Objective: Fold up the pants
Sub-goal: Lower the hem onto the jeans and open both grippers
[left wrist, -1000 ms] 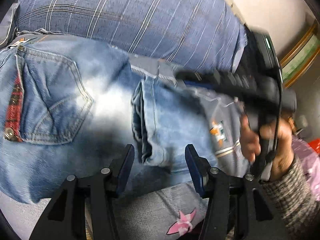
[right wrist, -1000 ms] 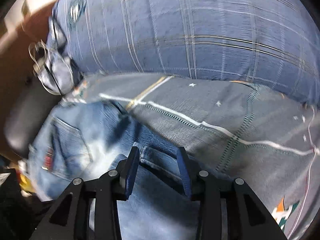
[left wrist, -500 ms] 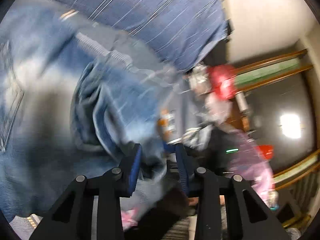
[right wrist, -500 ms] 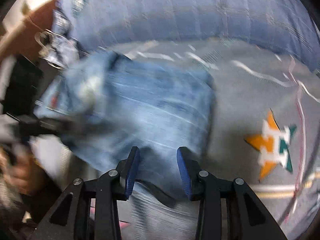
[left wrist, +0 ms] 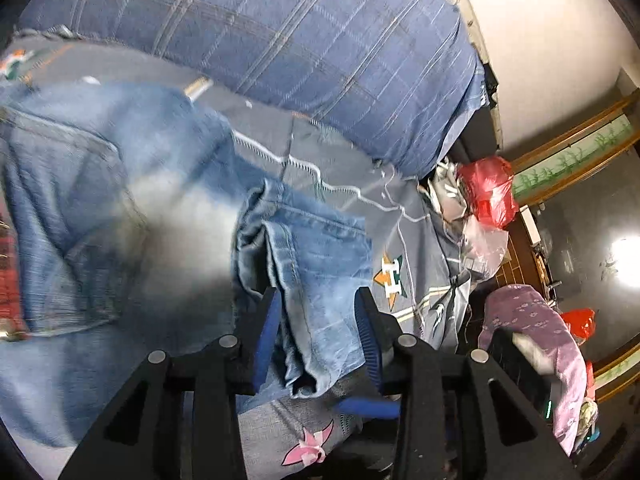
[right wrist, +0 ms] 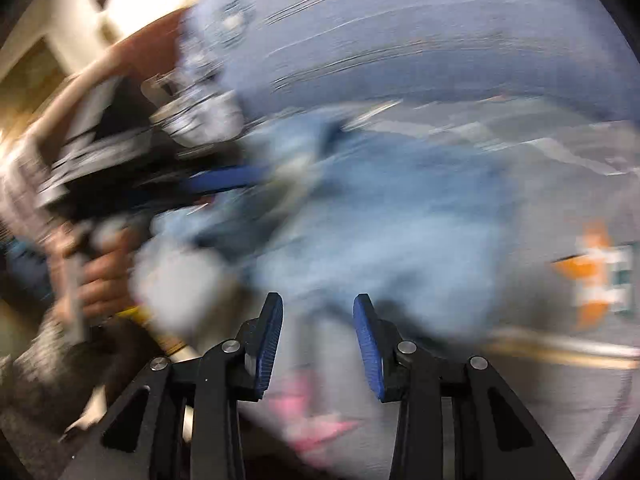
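Between my left gripper (left wrist: pixel 318 330) fingers, spread but straddling them, sits the bunched hem of the jeans (left wrist: pixel 312 264); whether they pinch it I cannot tell. My right gripper (right wrist: pixel 318 332) is spread with nothing between its fingers. The jeans lie on the grey bedsheet (left wrist: pixel 348 168), below the blue plaid pillow (left wrist: pixel 280 40). The thick hem layers may slip and spring the fold open. The right view is badly smeared.
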Available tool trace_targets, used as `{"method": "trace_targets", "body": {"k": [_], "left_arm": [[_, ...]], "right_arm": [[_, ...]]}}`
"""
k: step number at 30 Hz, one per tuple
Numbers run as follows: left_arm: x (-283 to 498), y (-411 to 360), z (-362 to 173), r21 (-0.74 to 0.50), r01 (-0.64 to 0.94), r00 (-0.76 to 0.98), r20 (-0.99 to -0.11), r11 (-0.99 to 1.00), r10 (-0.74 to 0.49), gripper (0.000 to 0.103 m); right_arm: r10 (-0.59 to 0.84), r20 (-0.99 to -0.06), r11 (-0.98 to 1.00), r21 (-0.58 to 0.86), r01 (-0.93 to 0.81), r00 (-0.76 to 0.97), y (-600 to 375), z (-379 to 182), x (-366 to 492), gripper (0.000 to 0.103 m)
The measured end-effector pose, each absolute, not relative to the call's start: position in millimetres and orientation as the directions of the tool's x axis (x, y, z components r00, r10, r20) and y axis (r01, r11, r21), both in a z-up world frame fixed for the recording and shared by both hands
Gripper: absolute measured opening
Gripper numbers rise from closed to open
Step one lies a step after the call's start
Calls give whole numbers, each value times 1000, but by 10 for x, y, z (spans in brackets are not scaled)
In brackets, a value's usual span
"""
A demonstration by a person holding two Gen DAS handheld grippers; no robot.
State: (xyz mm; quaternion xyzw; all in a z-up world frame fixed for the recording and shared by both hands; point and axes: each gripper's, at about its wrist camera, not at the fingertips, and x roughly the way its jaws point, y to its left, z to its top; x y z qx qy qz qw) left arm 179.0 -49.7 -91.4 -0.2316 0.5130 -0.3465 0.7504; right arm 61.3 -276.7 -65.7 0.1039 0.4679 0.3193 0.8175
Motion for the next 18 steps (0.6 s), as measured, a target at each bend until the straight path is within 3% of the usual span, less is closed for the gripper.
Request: {"method": "trace_targets", "body": {"k": [3,8,14,18], "left_arm": [[1897,-716,-1029,-688,283,170,-650,668,-741,41],[2213,-913,-1041,-696,276,135,-655,663,-743,41],[2388,-955,-905,-712,293,150,-625,638,-766,41],[2379,-973,-888,-701,311,142,-633,642,-761,41]], "right_arm": [[515,-762,832,335,-442,392,-2453,-801,661,40],[353,-752,910,136,-392,557,-2332,-811,817,40],[324,-715,923,94,-374,619,-2269,-809,846,40],[219,-722,959,34,-283,657,-2214,-889,997,42]]}}
